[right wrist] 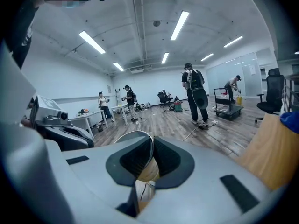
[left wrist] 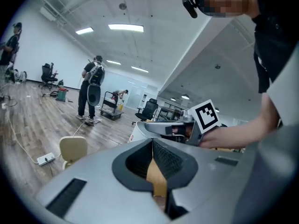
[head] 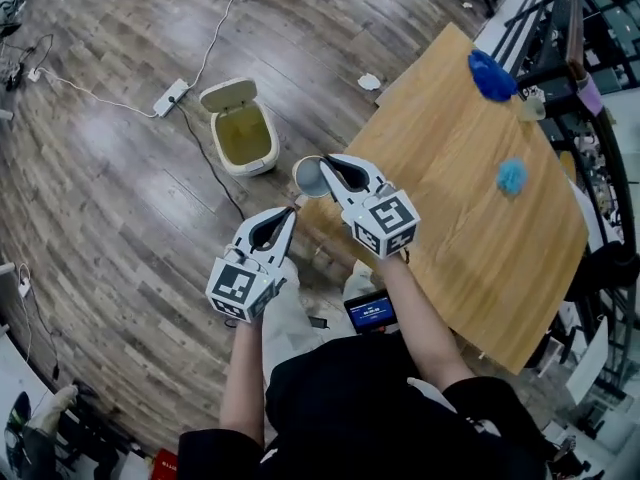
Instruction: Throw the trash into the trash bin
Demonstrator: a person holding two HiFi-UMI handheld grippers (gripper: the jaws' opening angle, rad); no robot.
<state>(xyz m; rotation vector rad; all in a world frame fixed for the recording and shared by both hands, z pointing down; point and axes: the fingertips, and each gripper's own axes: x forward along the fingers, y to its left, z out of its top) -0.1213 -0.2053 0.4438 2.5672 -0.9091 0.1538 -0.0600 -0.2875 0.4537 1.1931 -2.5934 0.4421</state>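
right gripper (head: pixel 330 165) jaws nearly together, pinching wall of white paper cup (head: pixel 309 176). cup in air over dark wooden floor (head: pixel 120 218), beside corner of light wooden table (head: pixel 450 178), near cream plastic trash bin (head: pixel 255 165) standing with lid open. left gripper (head: pixel 288 215) jaws together, nothing clearly held.

A wooden table (head: pixel 470 198) is standing on the plank floor (head: pixel 110 228). It is bearing a dark blue fluffy item (head: pixel 491 76) and, well apart from it, a light blue fluffy item (head: pixel 511 177). A white power strip (head: pixel 171 97) is lying on the floor. In the right gripper view, a person with a backpack (right wrist: pixel 193 90) is standing near a cart (right wrist: pixel 229 107).
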